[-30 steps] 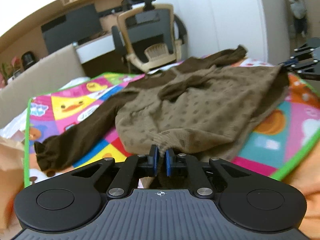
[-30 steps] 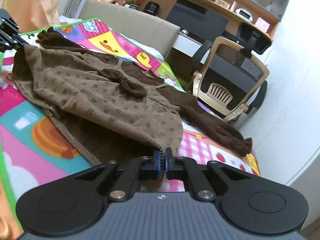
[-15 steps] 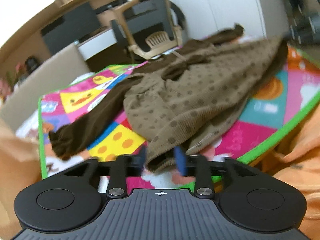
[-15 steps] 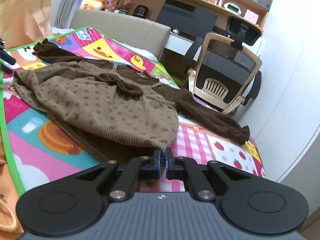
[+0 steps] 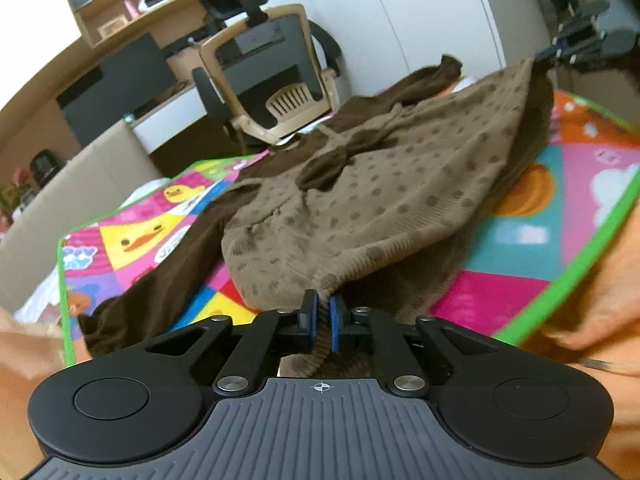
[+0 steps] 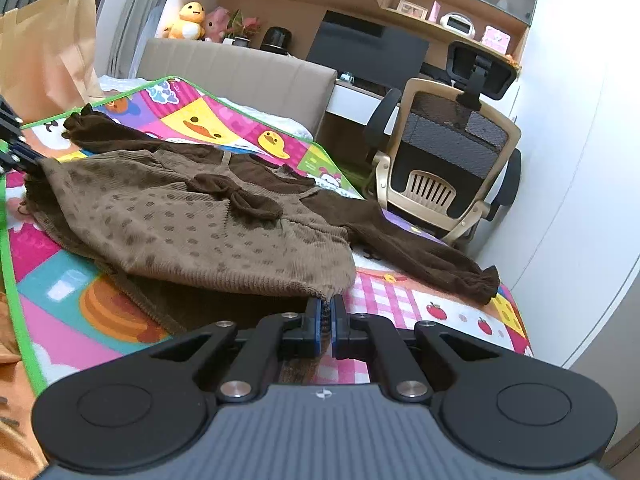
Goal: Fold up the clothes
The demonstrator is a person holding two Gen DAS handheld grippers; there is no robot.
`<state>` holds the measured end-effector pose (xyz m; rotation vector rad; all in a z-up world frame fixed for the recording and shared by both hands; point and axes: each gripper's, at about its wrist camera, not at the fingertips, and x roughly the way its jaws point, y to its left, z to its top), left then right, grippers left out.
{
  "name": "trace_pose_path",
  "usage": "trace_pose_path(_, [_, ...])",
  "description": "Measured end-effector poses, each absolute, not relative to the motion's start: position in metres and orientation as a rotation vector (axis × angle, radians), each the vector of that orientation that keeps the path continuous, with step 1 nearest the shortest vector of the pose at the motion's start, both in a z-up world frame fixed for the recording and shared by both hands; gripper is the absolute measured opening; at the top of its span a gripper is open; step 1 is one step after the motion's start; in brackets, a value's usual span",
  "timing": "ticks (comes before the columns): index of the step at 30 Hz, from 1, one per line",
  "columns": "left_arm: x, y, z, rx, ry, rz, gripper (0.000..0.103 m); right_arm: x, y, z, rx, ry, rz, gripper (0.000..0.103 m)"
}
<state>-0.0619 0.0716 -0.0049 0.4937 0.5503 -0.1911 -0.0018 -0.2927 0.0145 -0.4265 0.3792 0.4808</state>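
Two pairs of blue-padded fingers are each pinched together on a hem corner of the tan, dark-dotted ribbed knit dress [image 6: 192, 232]. Seen from its own camera, the left gripper [image 5: 321, 316] has ribbed tan cloth squeezed between its pads, the fabric bunching just above them. The right gripper [image 6: 326, 314] likewise grips the opposite corner, a thin edge of knit showing in the narrow slit between its pads. Both corners are lifted, so the tan front layer stretches between the two tools while a darker underlayer sags beneath it onto the colourful cartoon play mat with a green border [image 6: 52, 280]. A dark brown bow [image 6: 236, 196] sits at the chest, and the dark brown sleeves spread outward: the left sleeve [image 6: 120, 136] lies toward the mat's far corner, and the right sleeve [image 6: 424, 248] reaches the strawberry-patterned edge. Beyond the mat stand a beige-framed mesh office chair [image 6: 444, 168], a padded beige headboard [image 6: 240, 68] and a brown paper bag [image 6: 48, 48].
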Motion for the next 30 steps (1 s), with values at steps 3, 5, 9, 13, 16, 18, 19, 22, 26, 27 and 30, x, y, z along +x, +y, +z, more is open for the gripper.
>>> trace_pose_path(3, [-0.081, 0.079, 0.007, 0.439, 0.553, -0.190, 0.006, -0.005, -0.297, 0.011, -0.416, 0.404, 0.497, 0.004])
trace_pose_path(5, [-0.081, 0.080, 0.006, 0.440, 0.559, -0.185, 0.006, -0.008, -0.299, 0.009, -0.414, 0.418, 0.519, 0.004])
trace_pose_path(9, [-0.081, 0.082, 0.005, 0.441, 0.572, -0.175, 0.007, -0.016, -0.300, 0.004, -0.438, 0.436, 0.569, 0.005])
trace_pose_path(13, [-0.080, 0.081, 0.003, 0.449, 0.583, -0.169, 0.037, -0.019, -0.294, -0.002, -0.498, 0.436, 0.554, 0.019])
trace_pose_path(16, [-0.073, 0.063, -0.005, 0.526, 0.564, -0.219, 0.059, -0.023, -0.279, -0.008, -0.573, 0.421, 0.590, 0.038])
trace_pose_path(18, [-0.066, 0.052, -0.012, 0.571, 0.562, -0.256, 0.064, -0.026, -0.268, -0.010, -0.604, 0.414, 0.640, 0.039])
trace_pose_path(19, [-0.063, 0.047, -0.016, 0.589, 0.564, -0.273, 0.071, -0.026, -0.261, -0.011, -0.618, 0.409, 0.665, 0.040])
trace_pose_path(22, [-0.050, 0.035, -0.030, 0.640, 0.574, -0.303, 0.075, -0.025, -0.237, -0.015, -0.668, 0.393, 0.738, 0.041])
trace_pose_path(26, [-0.034, 0.033, -0.035, 0.619, 0.589, -0.306, 0.042, -0.014, -0.204, -0.025, -0.705, 0.416, 0.827, 0.041])
trace_pose_path(27, [-0.032, 0.034, -0.034, 0.604, 0.590, -0.301, 0.036, -0.012, -0.199, -0.027, -0.711, 0.415, 0.843, 0.041])
trace_pose_path(30, [-0.026, 0.039, -0.028, 0.552, 0.579, -0.268, 0.009, -0.001, -0.189, -0.021, -0.696, 0.421, 0.882, 0.033])
